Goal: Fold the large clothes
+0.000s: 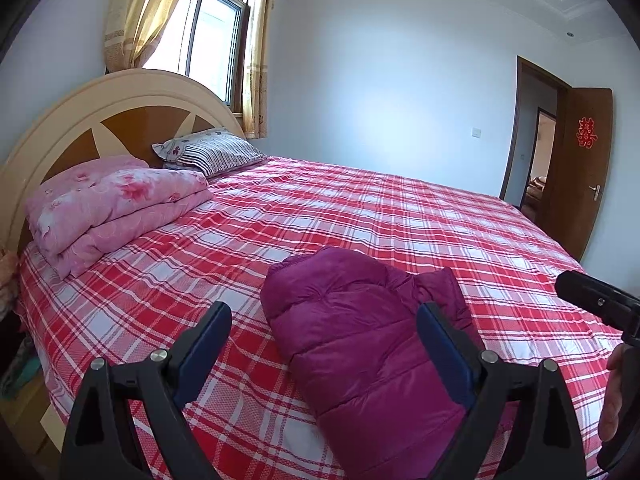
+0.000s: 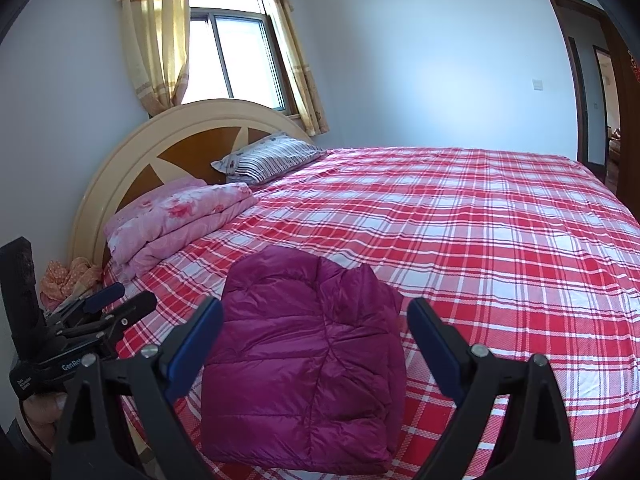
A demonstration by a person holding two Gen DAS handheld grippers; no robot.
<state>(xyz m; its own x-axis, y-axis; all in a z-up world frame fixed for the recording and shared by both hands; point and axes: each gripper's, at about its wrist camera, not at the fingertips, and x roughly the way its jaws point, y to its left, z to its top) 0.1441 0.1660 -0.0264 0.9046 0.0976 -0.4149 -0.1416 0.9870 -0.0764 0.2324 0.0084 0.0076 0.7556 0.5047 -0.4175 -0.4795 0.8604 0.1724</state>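
A magenta quilted down jacket (image 1: 360, 340) lies folded into a compact bundle on the red plaid bed sheet (image 1: 360, 216) near the front edge. My left gripper (image 1: 324, 316) is open and empty, held above the bed just short of the jacket. In the right wrist view the jacket (image 2: 304, 356) lies straight ahead, and my right gripper (image 2: 316, 312) is open and empty above it, touching nothing. The left gripper (image 2: 120, 300) shows at the left edge there. The right gripper's body shows at the right edge of the left wrist view (image 1: 596, 300).
A folded pink floral quilt (image 1: 112, 208) and a striped pillow (image 1: 212, 152) lie at the headboard (image 1: 120, 96). A window with yellow curtains (image 1: 208, 40) is behind it. An open brown door (image 1: 580, 168) stands at the right. Orange cloth (image 2: 72, 276) sits beside the bed.
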